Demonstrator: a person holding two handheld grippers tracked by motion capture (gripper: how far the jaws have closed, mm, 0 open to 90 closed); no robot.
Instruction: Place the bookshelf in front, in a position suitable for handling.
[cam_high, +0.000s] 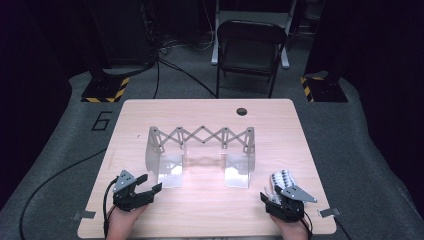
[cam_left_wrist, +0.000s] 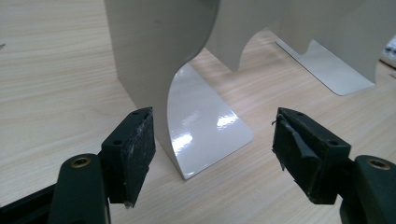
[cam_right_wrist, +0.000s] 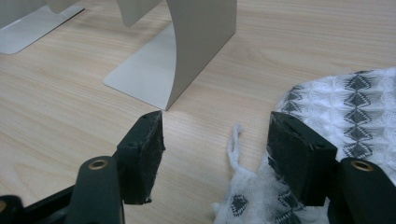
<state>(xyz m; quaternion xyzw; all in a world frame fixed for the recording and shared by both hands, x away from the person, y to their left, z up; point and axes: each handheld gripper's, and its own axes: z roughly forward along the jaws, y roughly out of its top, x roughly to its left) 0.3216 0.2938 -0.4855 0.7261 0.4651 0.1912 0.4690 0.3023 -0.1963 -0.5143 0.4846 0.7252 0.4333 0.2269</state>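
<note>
Worktop of pale wood grain fills the middle of the high view, with a person's two hands coming in from the bottom edge, each holding a black claw. The left claw sits near the front left corner, released, its jaws standing wide apart with nothing between them. In the left gripper view these jaws face the curved foot of a grey metal rack that stands just ahead of them. The rack stands at the centre of the worktop: two upright end plates joined across the back by a scissor lattice.

The right claw sits near the front right corner, also released. A white knitted cloth with dark grey diamond patterns lies on the worktop under and beside its right jaw, touching it. The left jaw stands clear of the cloth over bare wood. The cloth lies just right of the rack's right end plate.
</note>
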